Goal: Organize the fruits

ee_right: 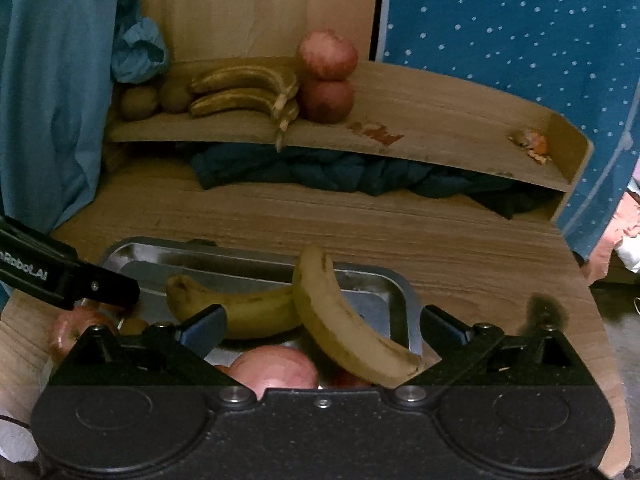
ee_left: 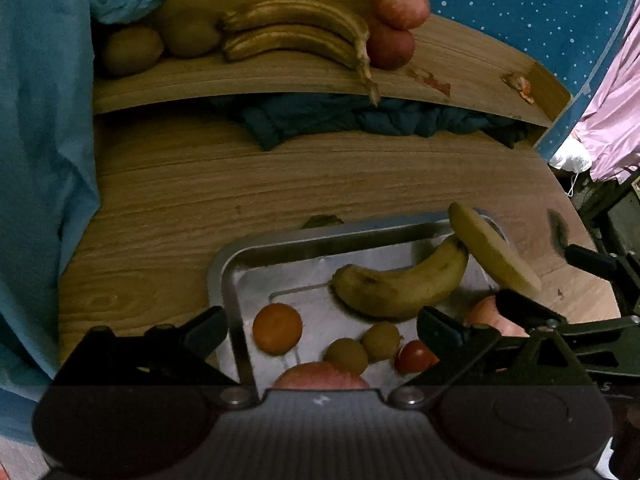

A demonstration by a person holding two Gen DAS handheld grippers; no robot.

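Note:
A metal tray (ee_left: 224, 264) on the wooden table holds a banana (ee_left: 400, 284), an orange (ee_left: 277, 328), two kiwis (ee_left: 345, 356), a tomato (ee_left: 414, 356) and apples (ee_left: 320, 376). A second banana (ee_right: 340, 312) leans tilted over the tray's right rim (ee_right: 400, 284). My right gripper (ee_right: 322, 320) is open, with that banana lying between its spread fingers and neither pad pressing it. My left gripper (ee_left: 320, 324) is open low over the tray's near side, above the orange and kiwis. On the raised shelf (ee_left: 280, 76) sit two bananas (ee_left: 296, 28), two kiwis (ee_left: 132, 50) and two stacked apples (ee_left: 398, 2).
Orange peel scraps (ee_right: 532, 142) lie at the shelf's right end. A dark cloth (ee_right: 320, 170) is bunched under the shelf. Blue fabric (ee_left: 40, 160) hangs on the left and dotted blue fabric (ee_right: 520, 60) on the right. Bare wood (ee_left: 200, 184) lies between tray and shelf.

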